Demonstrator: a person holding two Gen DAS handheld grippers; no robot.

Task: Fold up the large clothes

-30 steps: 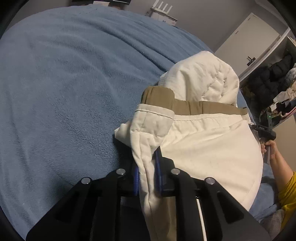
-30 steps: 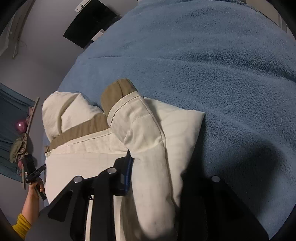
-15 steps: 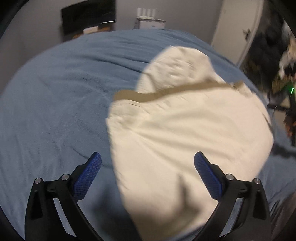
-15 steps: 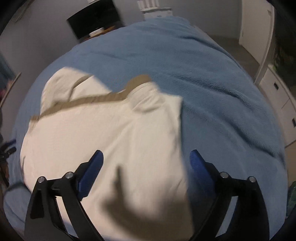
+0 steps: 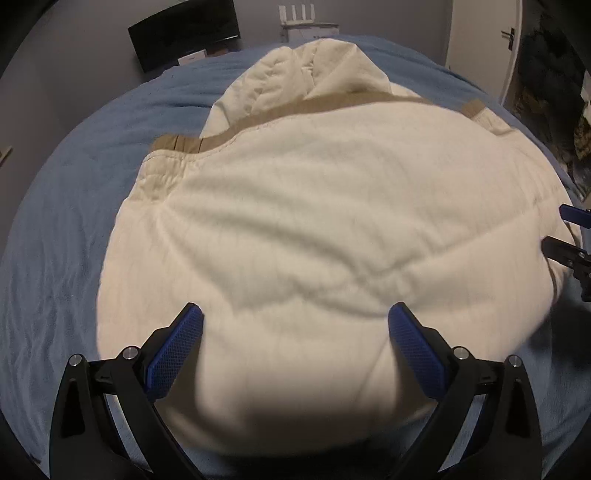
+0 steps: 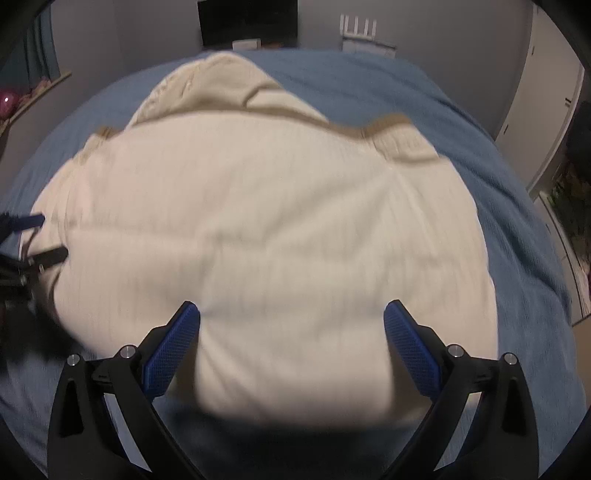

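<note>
A cream hooded jacket (image 5: 317, 229) with a tan band lies folded on the blue blanket (image 5: 55, 258), hood toward the far side. My left gripper (image 5: 295, 314) hovers open over the jacket's near half, nothing between its blue pads. In the right wrist view the same jacket (image 6: 258, 221) fills the middle, and my right gripper (image 6: 291, 310) stands open above it, holding nothing. The right gripper (image 5: 570, 236) shows at the right edge of the left wrist view. At the left edge of the right wrist view the left gripper (image 6: 26, 240) appears.
The blue blanket (image 6: 461, 122) covers a bed that extends around the jacket. A dark screen (image 5: 184, 33) and a white router (image 5: 308, 26) sit by the far wall. A white door (image 5: 484, 48) and hanging dark clothes (image 5: 550, 85) are at the right.
Both grippers were shut on the jacket's folded sleeves a second ago. They let go, opened wide and pulled back toward the near edge. The jacket now lies flat.
</note>
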